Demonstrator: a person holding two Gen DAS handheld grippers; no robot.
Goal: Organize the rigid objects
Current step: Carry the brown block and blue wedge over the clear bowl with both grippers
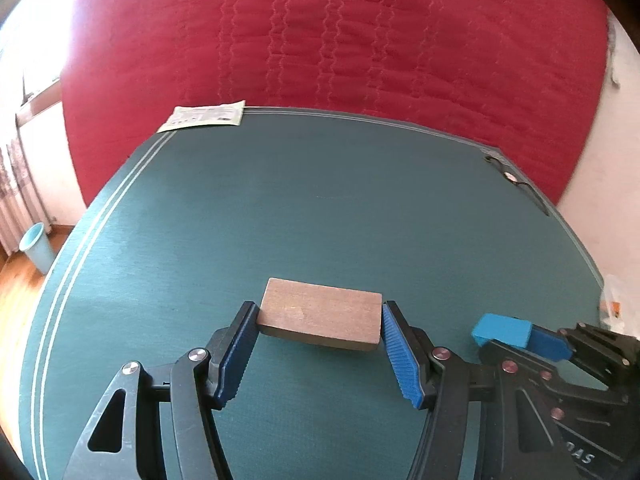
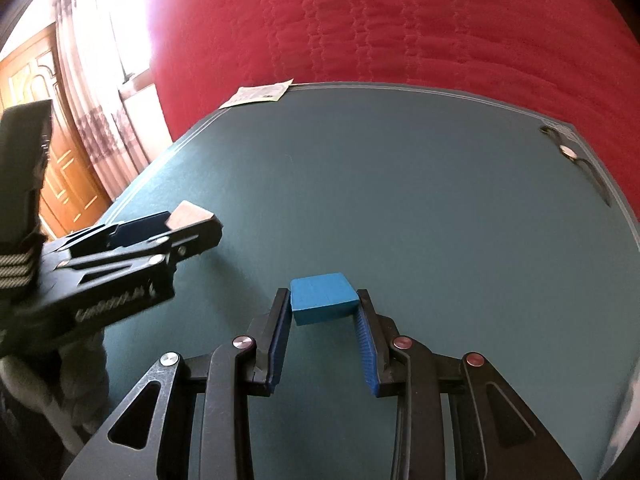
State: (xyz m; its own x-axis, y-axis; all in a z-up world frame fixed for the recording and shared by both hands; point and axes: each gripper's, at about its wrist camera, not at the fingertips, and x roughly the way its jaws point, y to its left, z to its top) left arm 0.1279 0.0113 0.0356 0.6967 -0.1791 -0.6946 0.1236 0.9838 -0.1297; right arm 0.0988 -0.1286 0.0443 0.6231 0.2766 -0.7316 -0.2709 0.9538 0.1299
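Observation:
My left gripper point(image 1: 318, 314) is shut on a flat brown wooden block point(image 1: 320, 319), held by its two short ends just above the green table point(image 1: 320, 200). My right gripper point(image 2: 323, 300) is shut on a small blue block point(image 2: 323, 298), also just above the table. In the left wrist view the blue block point(image 1: 502, 330) and the right gripper show at the lower right. In the right wrist view the left gripper point(image 2: 188, 220) shows at the left with the wooden block's end point(image 2: 186, 214) between its fingers.
A paper leaflet point(image 1: 204, 116) lies at the table's far left corner. A pair of dark scissors point(image 1: 516, 182) lies at the far right edge. A red quilted bed point(image 1: 340, 32) stands behind the table. A blue bin point(image 1: 36, 246) stands on the floor at left.

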